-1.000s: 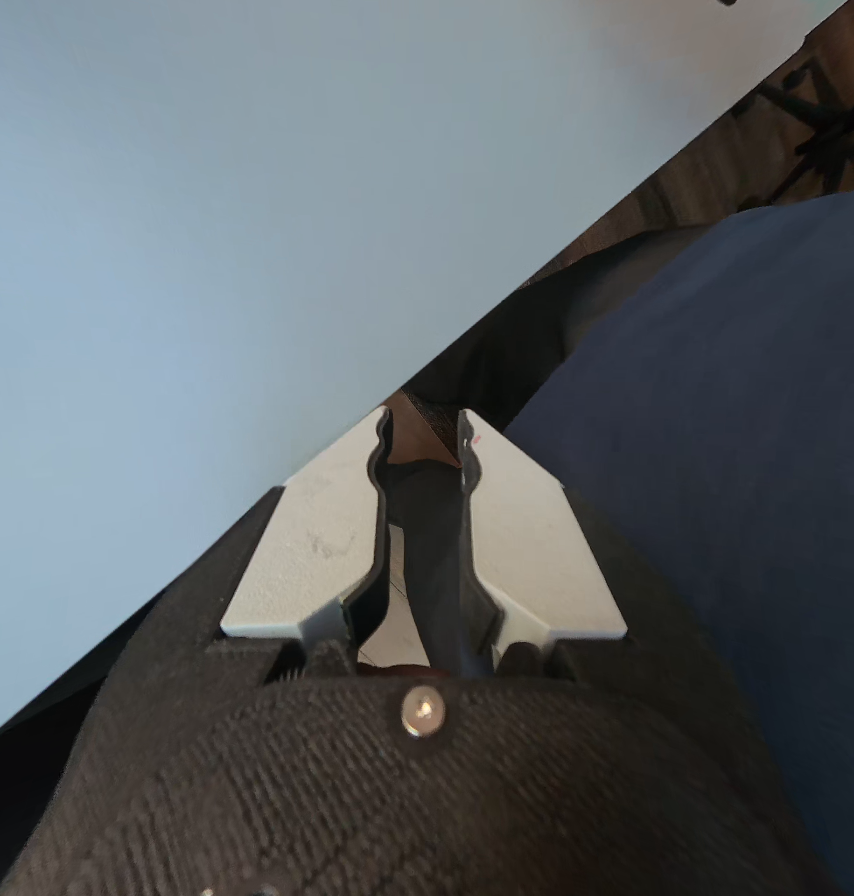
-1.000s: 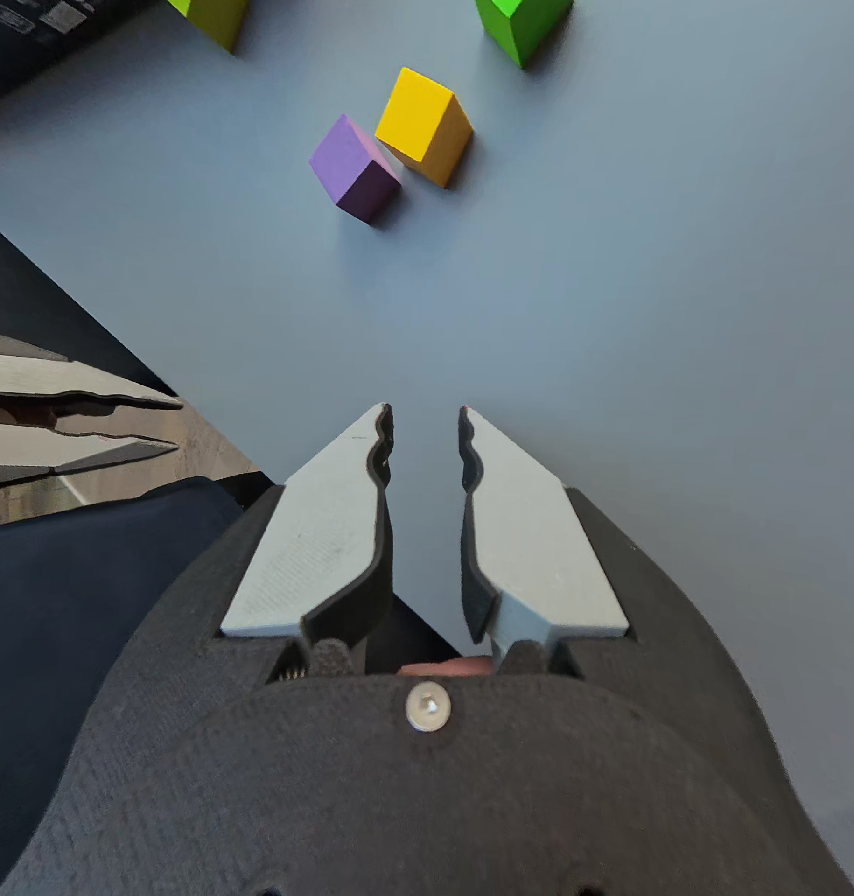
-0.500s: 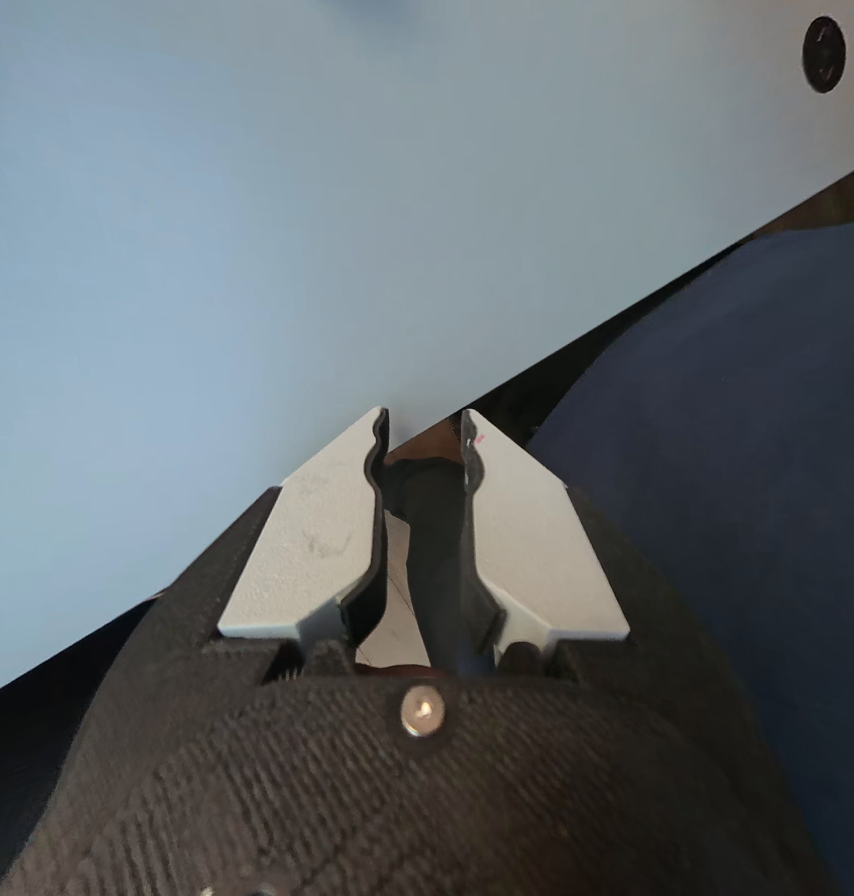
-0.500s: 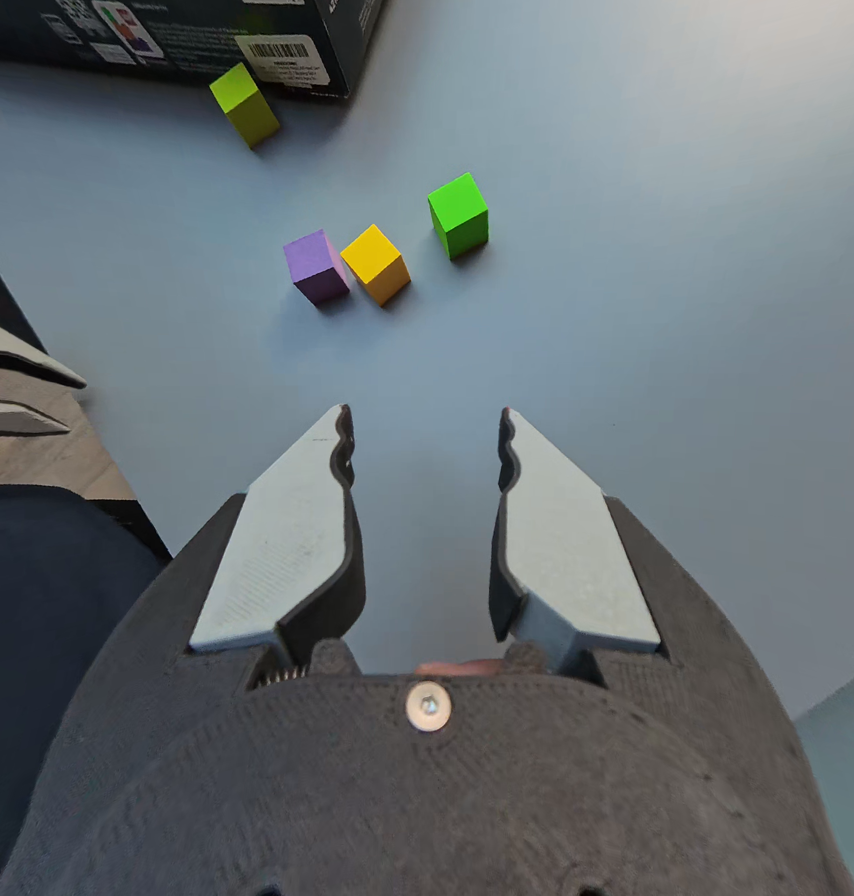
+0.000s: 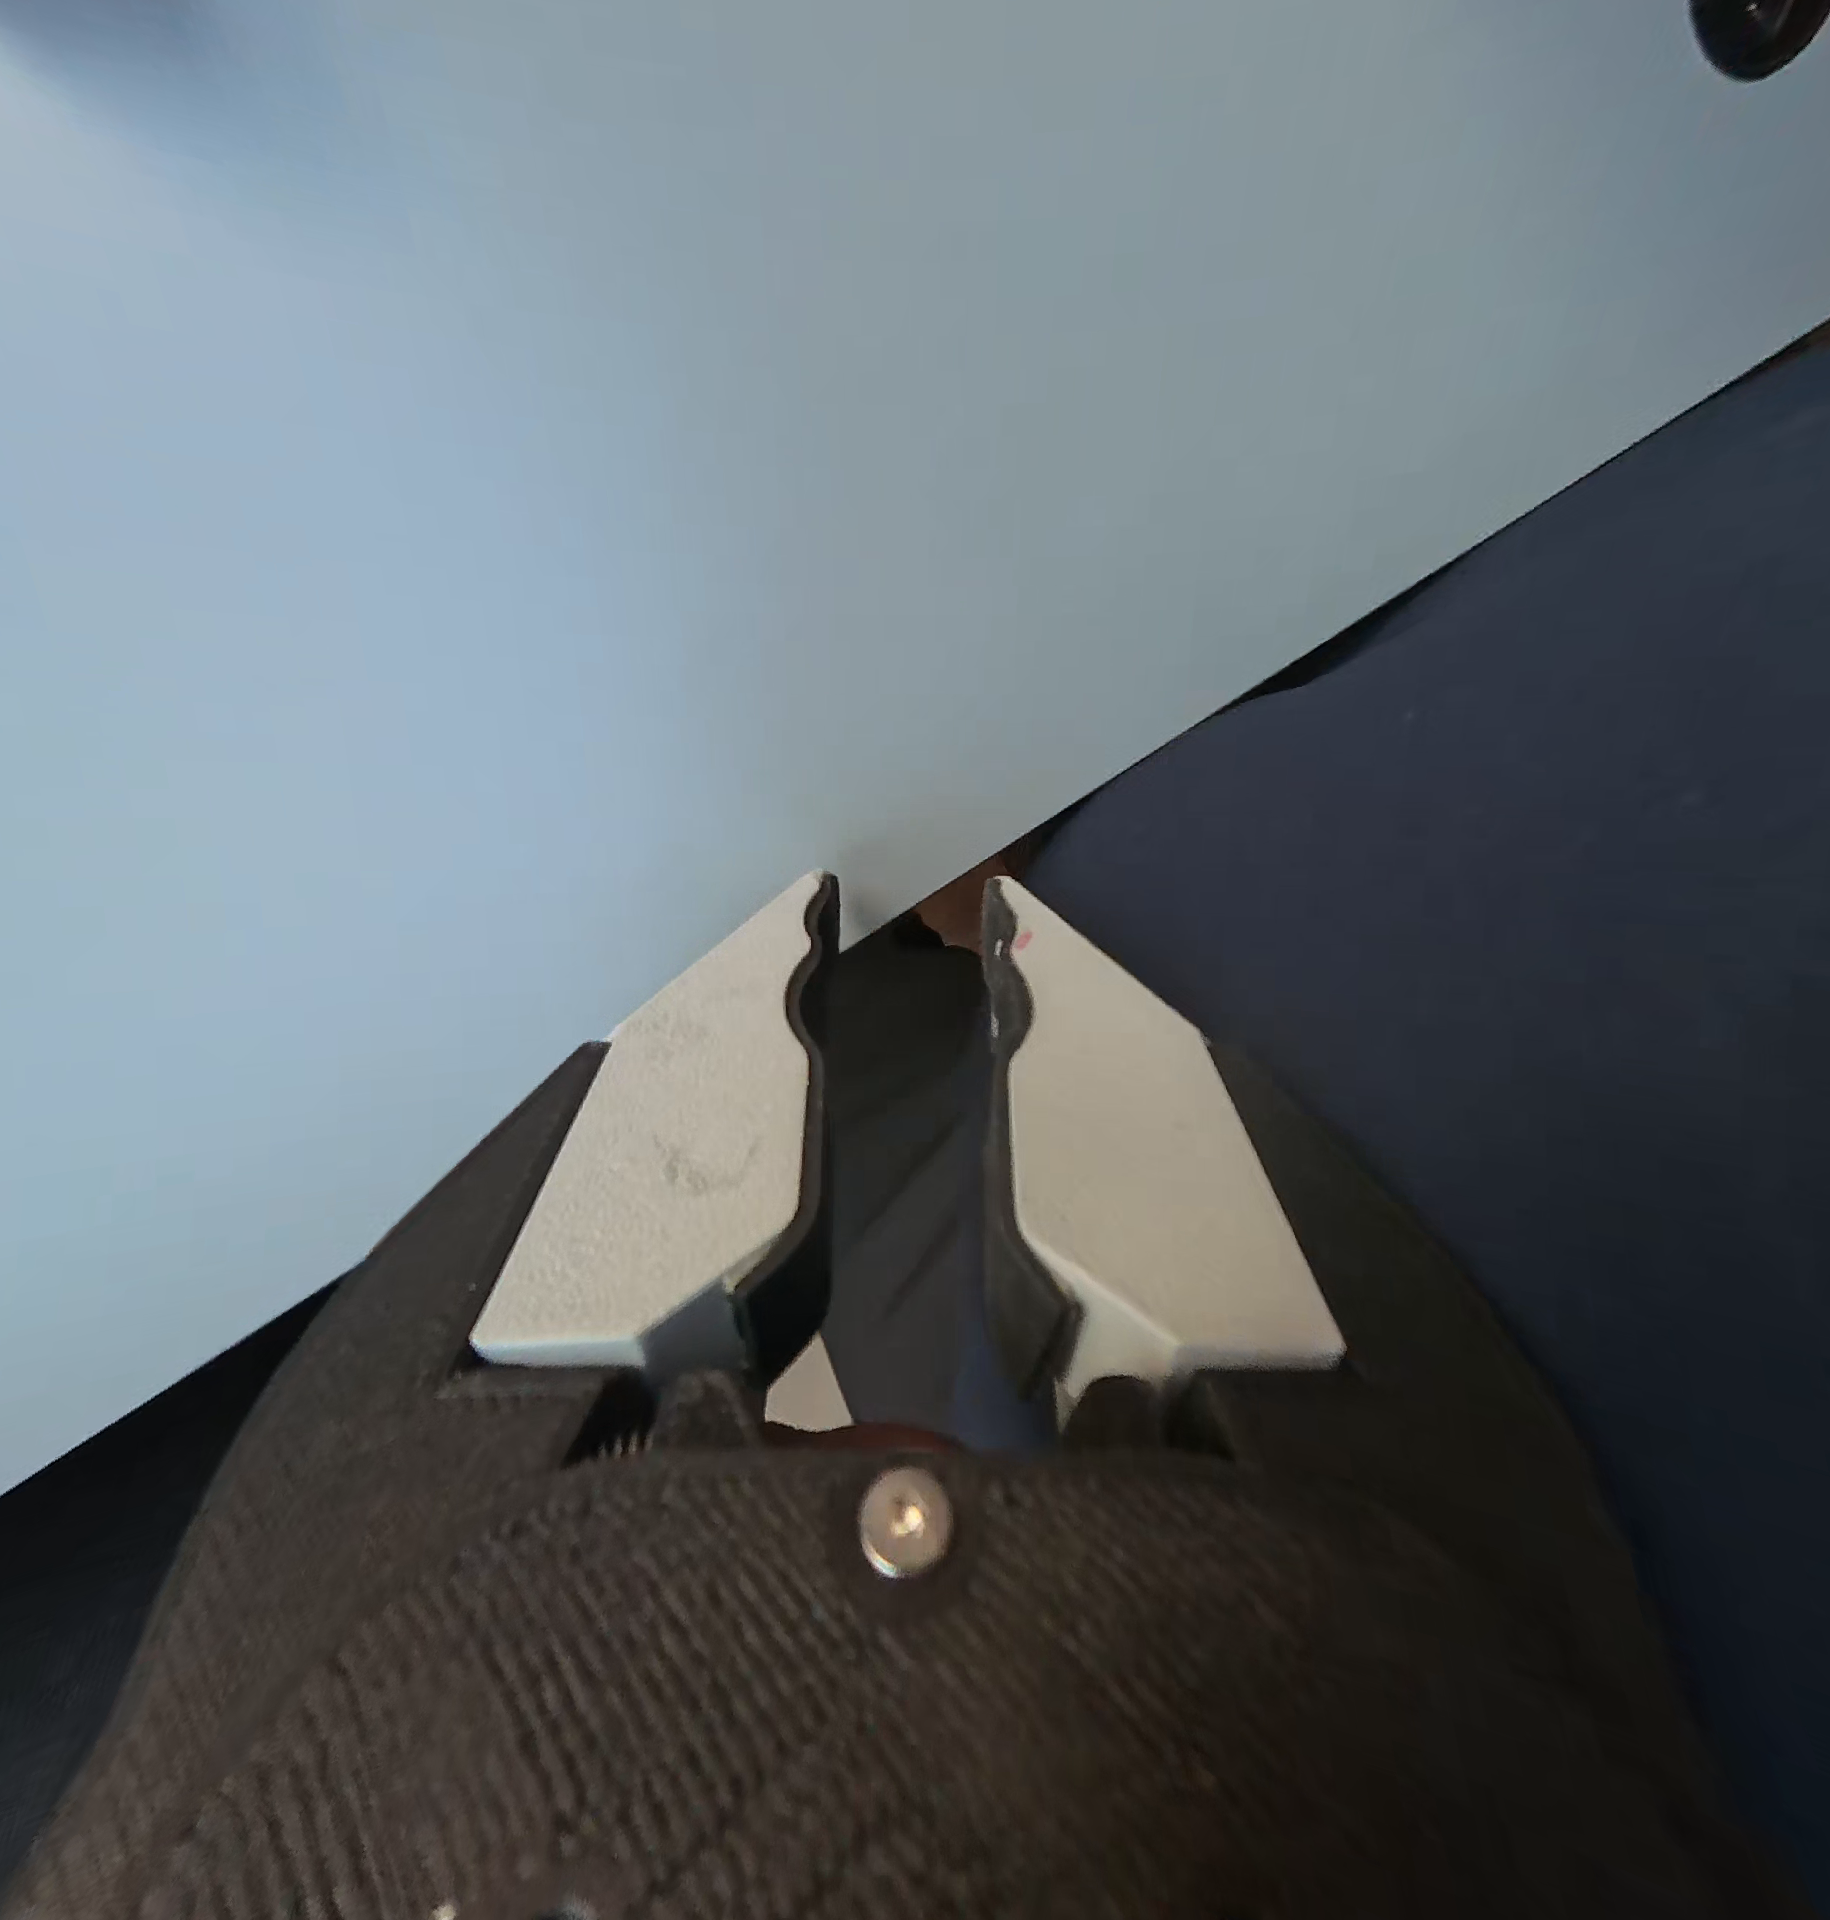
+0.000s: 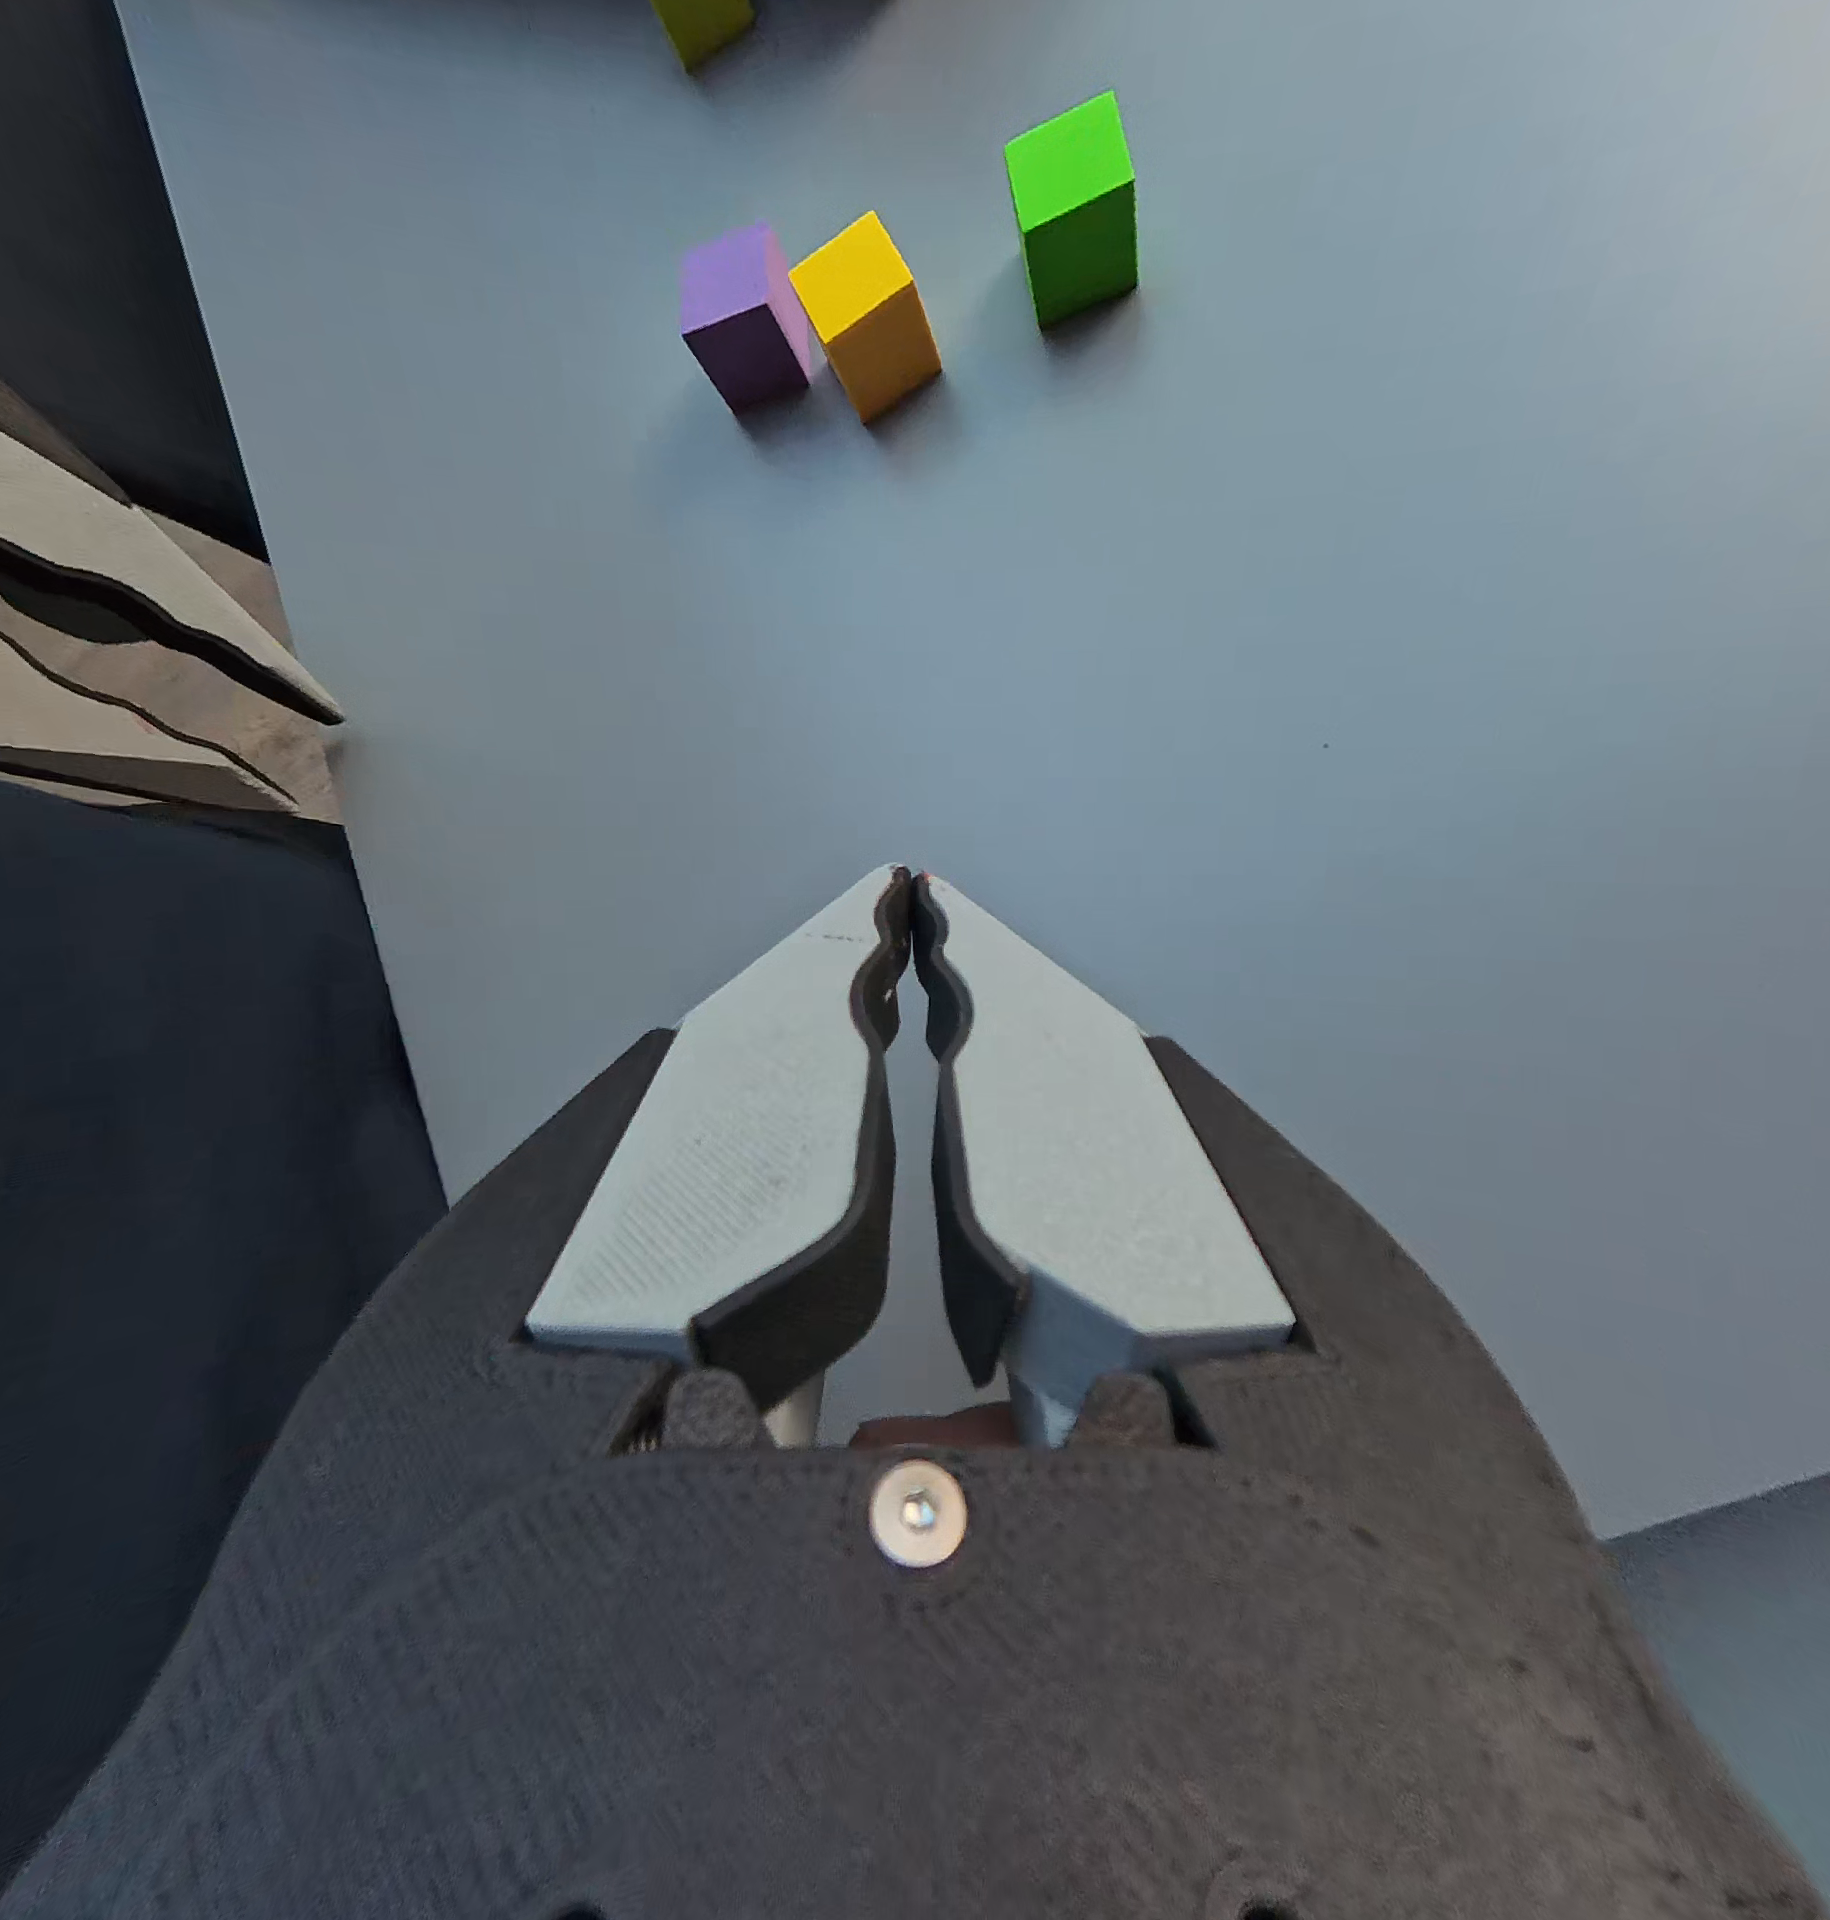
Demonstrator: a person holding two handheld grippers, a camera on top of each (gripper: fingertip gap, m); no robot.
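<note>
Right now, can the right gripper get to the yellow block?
Probably yes. Bare blue table lies between the right gripper and the yellow block. But its fingertips are shut, and the purple block sits right beside the yellow one.

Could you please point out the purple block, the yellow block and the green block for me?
purple block [image 6: 732, 278], right wrist view, on its top face.
yellow block [image 6: 851, 272], right wrist view, on its top face.
green block [image 6: 1067, 156], right wrist view, on its top face.
</note>
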